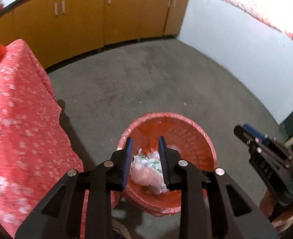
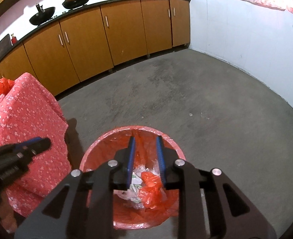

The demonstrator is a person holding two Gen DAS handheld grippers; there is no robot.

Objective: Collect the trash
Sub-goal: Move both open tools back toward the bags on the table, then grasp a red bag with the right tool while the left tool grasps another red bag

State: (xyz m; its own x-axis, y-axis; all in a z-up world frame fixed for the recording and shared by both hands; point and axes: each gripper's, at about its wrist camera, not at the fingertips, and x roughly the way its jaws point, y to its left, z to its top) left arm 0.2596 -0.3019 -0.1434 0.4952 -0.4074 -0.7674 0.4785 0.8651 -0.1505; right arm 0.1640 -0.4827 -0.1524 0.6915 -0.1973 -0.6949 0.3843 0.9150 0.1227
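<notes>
Orange-lined bin [image 1: 186, 139] on bare concrete floor [image 1: 146, 75], seen from both wrists. Left tongs [image 1: 145, 159] poised directly over the opening, clenched on a crumpled wad [image 1: 146, 171] of clear and pinkish plastic with green print; held there, by the look of it, so the wad falls straight in once let go. Right tongs [image 2: 145, 159] hovering over the same bin [image 2: 174, 149], parted, nothing between the blue pads [image 2: 131, 159]; judged already emptied or simply waiting. Below them, trash inside: an orange bag scrap [image 2: 152, 191] and white-and-clear wrappers [image 2: 134, 183] lying against the liner. Liner folded out over the rim, presumably to keep it from slipping down under the load. Bin parked just beside a table [image 2: 27, 119] draped in red floral cloth, close enough for short trips from tabletop to bin. More orange plastic [image 2: 3, 85] on the table's far end, likely next for collection. Wooden cabinets [image 2: 106, 39] along the back wall, two woks [image 2: 42, 16] on top. Green marks on the held wrapper too blurred to read; no brand or lettering legible anywhere.
</notes>
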